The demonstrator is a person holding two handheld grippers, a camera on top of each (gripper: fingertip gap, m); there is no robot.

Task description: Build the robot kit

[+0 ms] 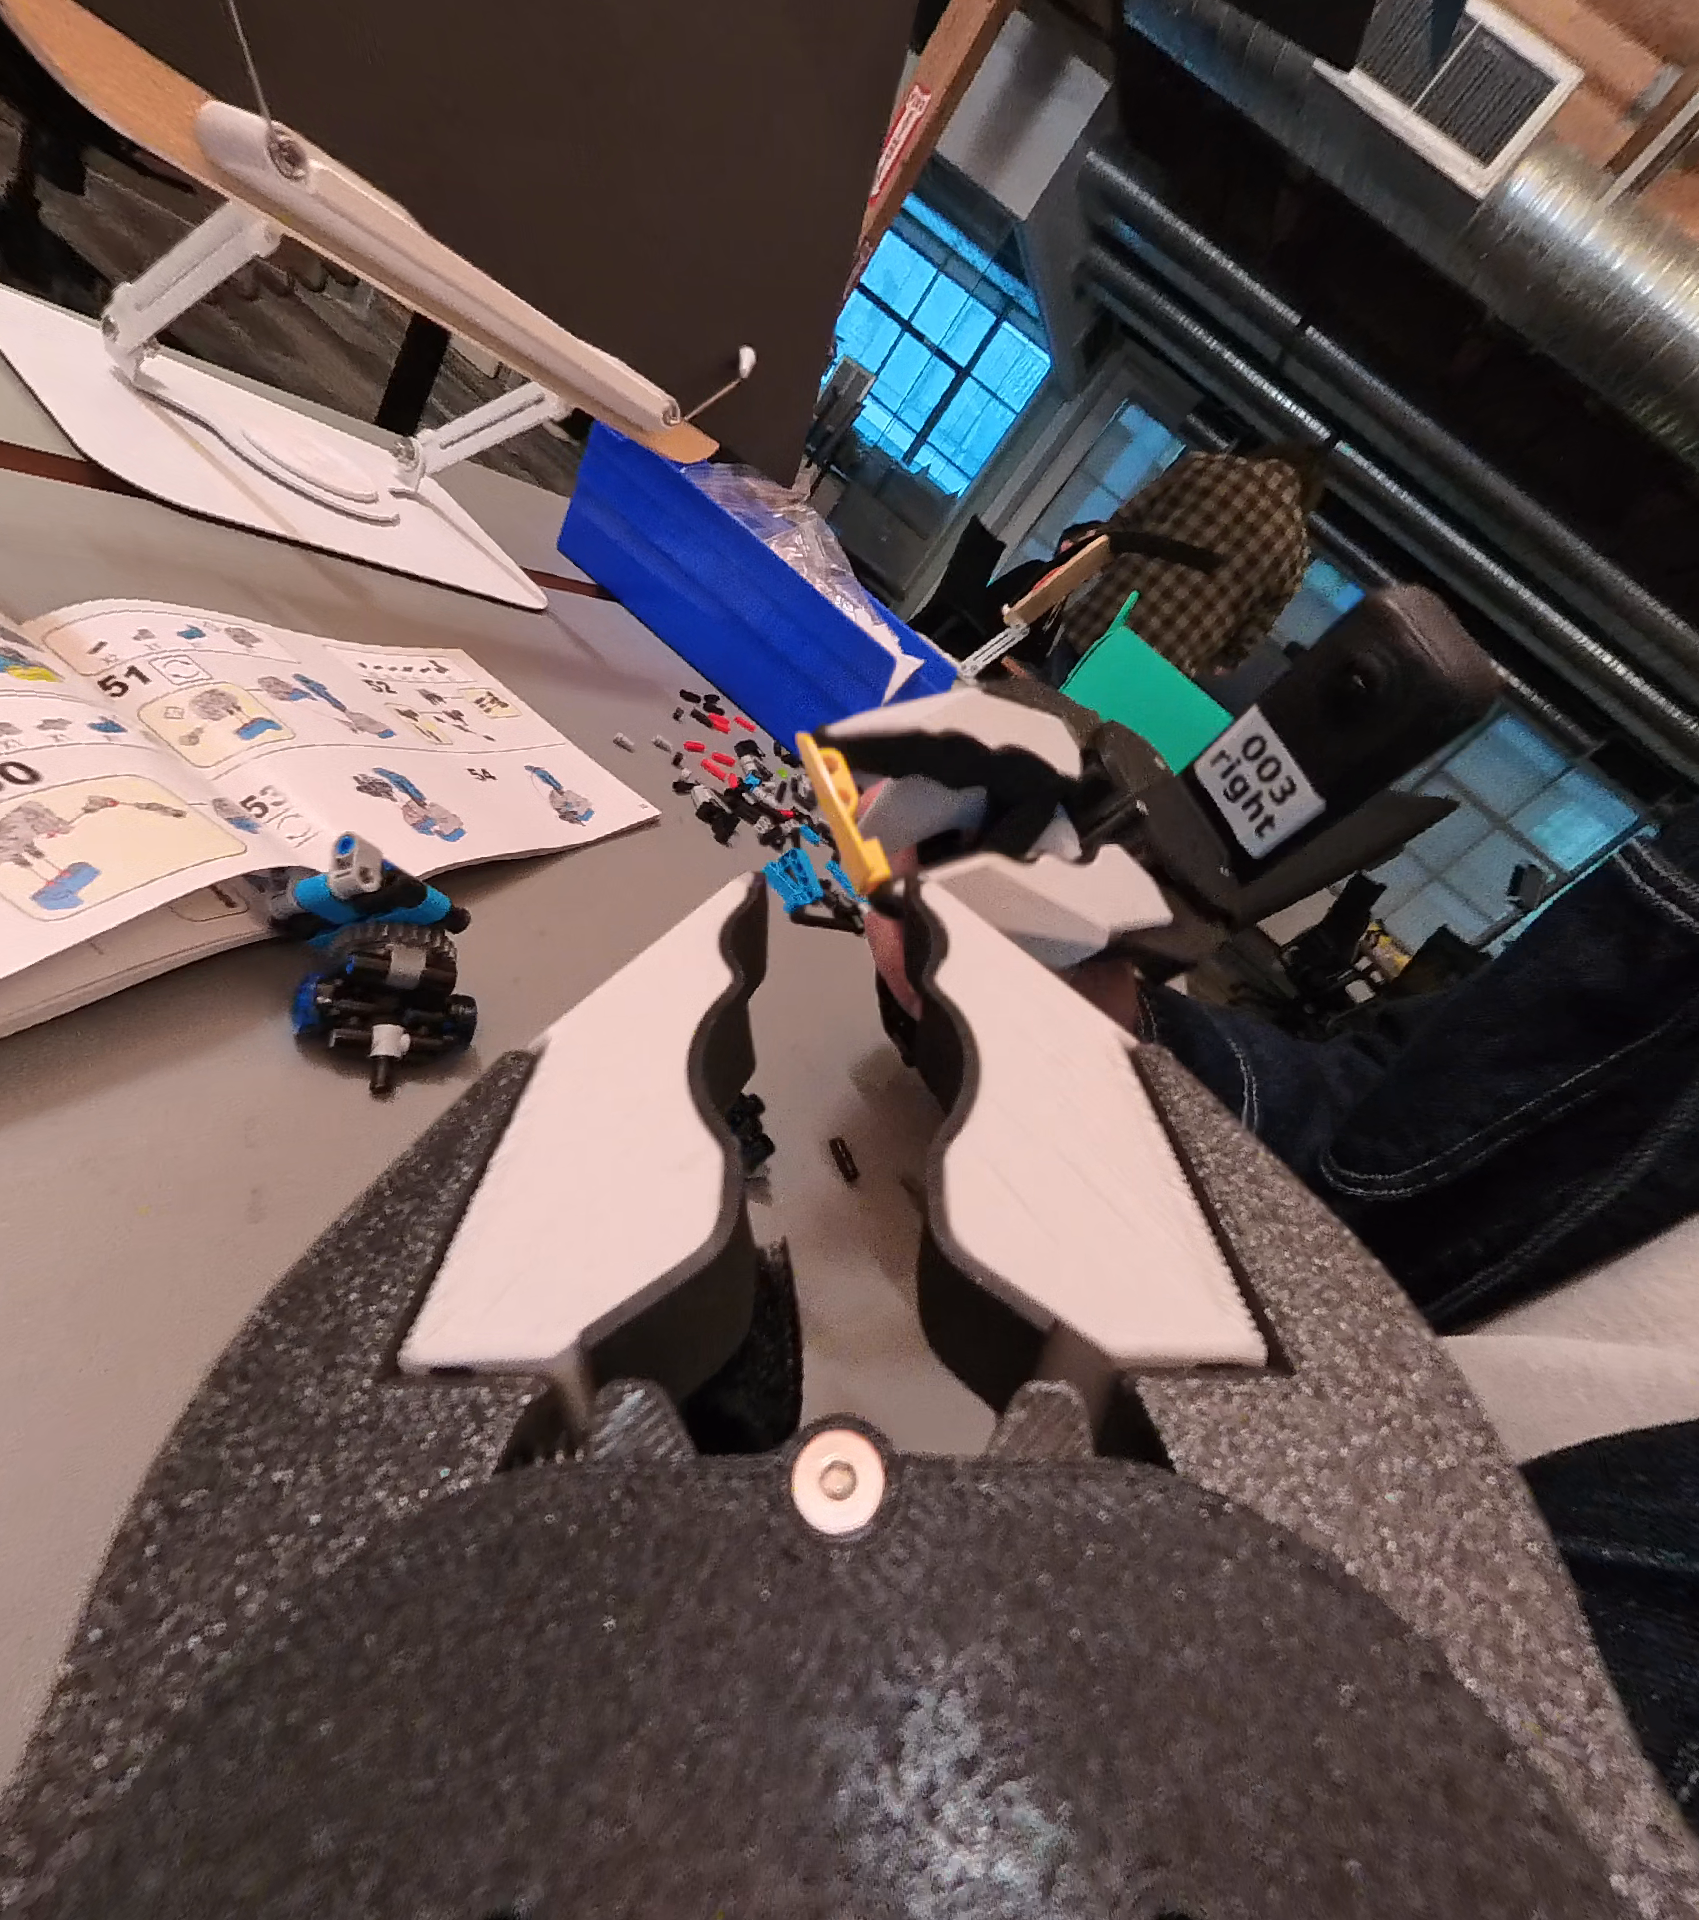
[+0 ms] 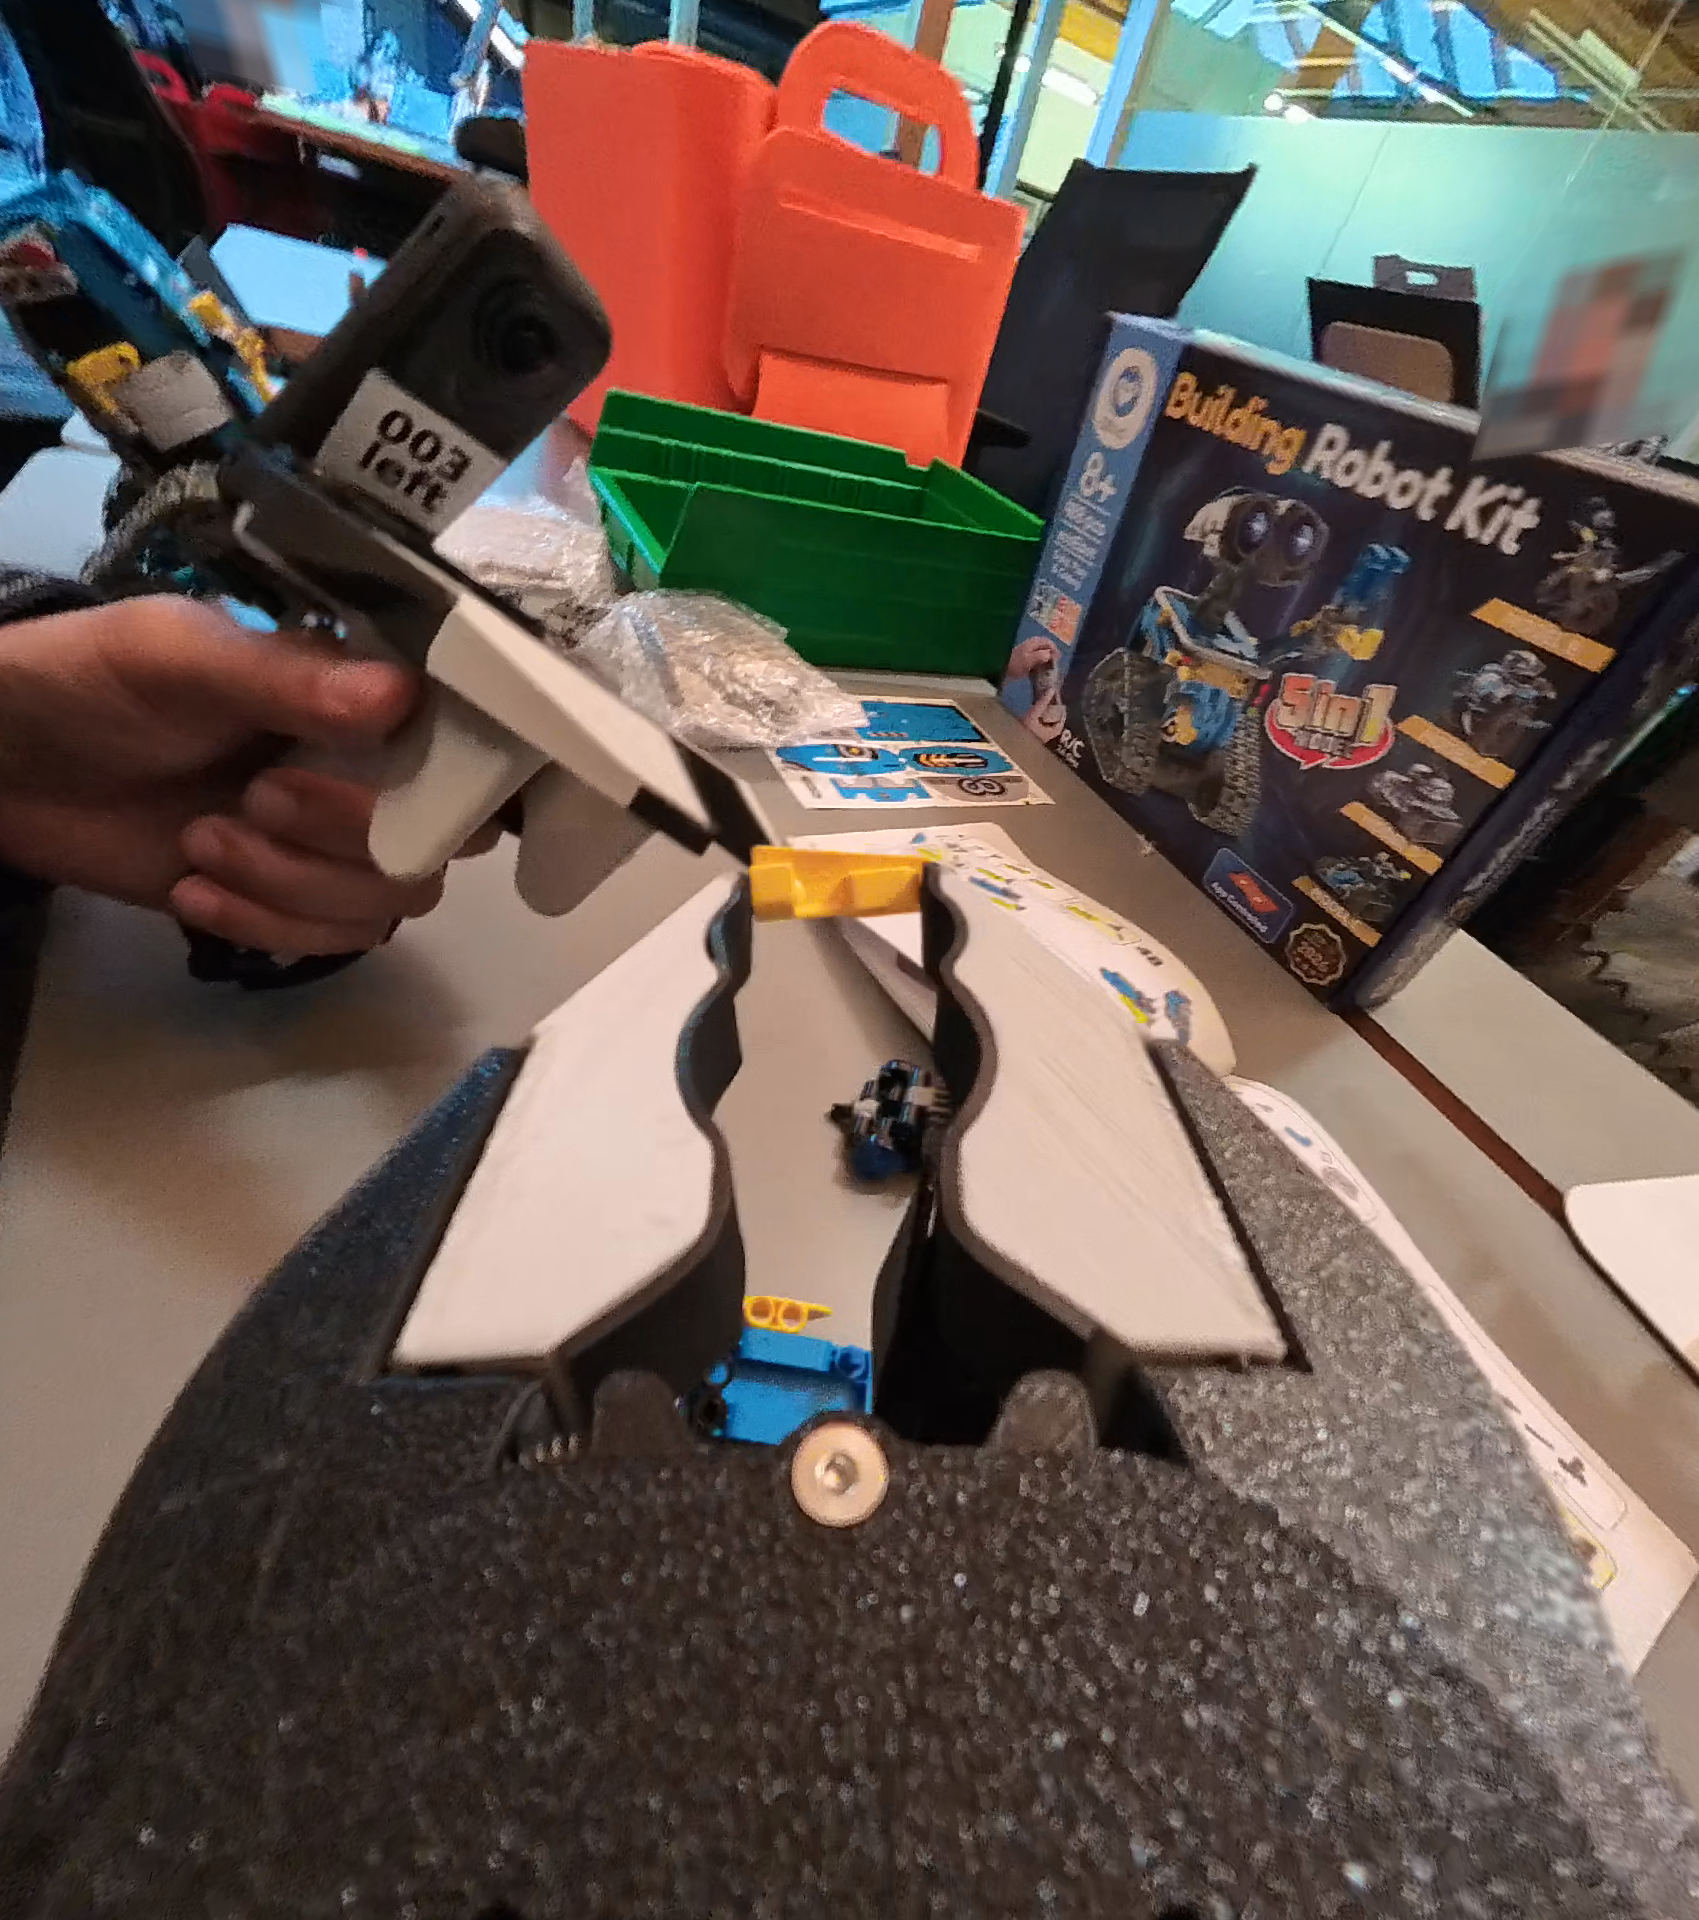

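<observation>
- Two grippers meet above the grey table (image 1: pixel 149 1195): my right gripper (image 2: pixel 837 883) pinches a yellow beam piece (image 2: pixel 829 881) crosswise between its fingertips, lifted off the tabletop.
- My left gripper (image 1: pixel 837 896) has its fingers spread, nothing between them, and its tips come right up to one end of the yellow beam piece (image 1: pixel 845 810); I cannot tell whether they touch it.
- From the right wrist view, a hand (image 2: pixel 149 769) wraps the left gripper's handle, at the left of the scene.
- Just beyond the fingertips lies a scatter of small black, red and blue pieces (image 1: pixel 741 779).
- To the left of my left gripper sits a black-and-blue gear assembly (image 1: pixel 383 966), touching the edge of an open instruction booklet (image 1: pixel 201 748).
- Farther off stand a blue bin (image 1: pixel 720 592) with clear plastic bags inside, and a white stand (image 1: pixel 253 436).
- Under my right gripper lies a blue block (image 2: pixel 793 1387) with a small yellow piece just beside it.
- Far right stands the kit box (image 2: pixel 1344 665); a green bin (image 2: pixel 824 530), crumpled plastic bags (image 2: pixel 699 655) and a sticker sheet (image 2: pixel 907 769) sit to its left.
</observation>
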